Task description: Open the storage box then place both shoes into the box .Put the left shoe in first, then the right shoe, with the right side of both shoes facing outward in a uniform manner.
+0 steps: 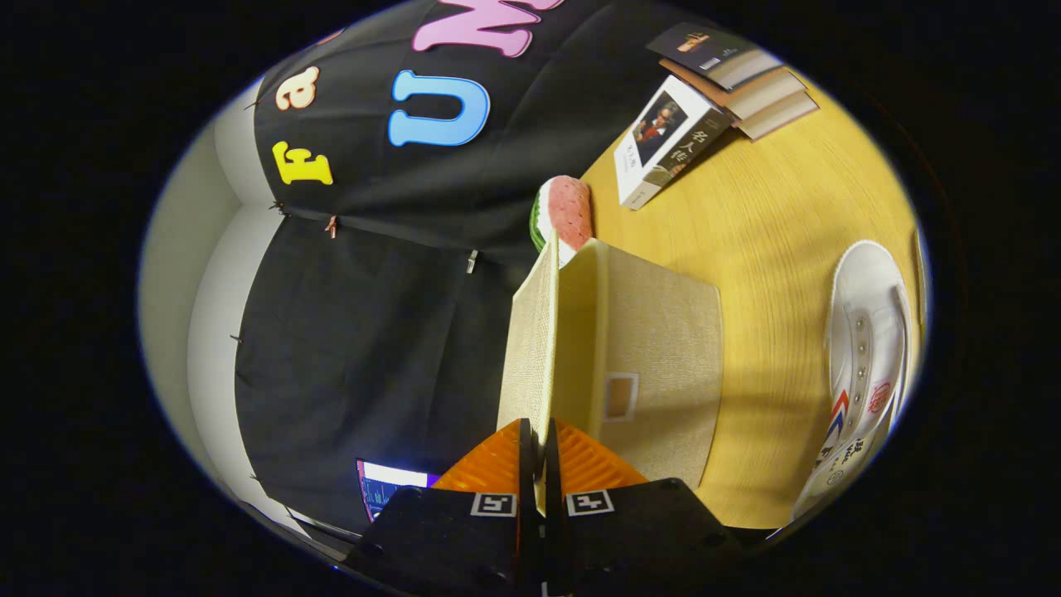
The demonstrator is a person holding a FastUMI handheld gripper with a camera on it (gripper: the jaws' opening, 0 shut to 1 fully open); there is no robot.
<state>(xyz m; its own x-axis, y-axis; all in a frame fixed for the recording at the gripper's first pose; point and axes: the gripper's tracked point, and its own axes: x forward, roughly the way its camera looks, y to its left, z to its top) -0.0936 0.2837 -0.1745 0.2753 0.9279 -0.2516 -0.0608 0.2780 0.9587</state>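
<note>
Pinching the edge of the lid (529, 348) between both fingers, my gripper (540, 464) is closed on it and holds it swung up from the storage box (659, 365), which sits on the bench (779, 249) just ahead. One white shoe (866, 365) lies beside the box, apart from it. The camera is rolled sideways, so I judge the hold awkward: the thin woven lid could slip from the fingers and drop shut, or a harder pull could drag the light box toward the slice of watermelon (568, 211) and the books (671, 141) beyond it.
</note>
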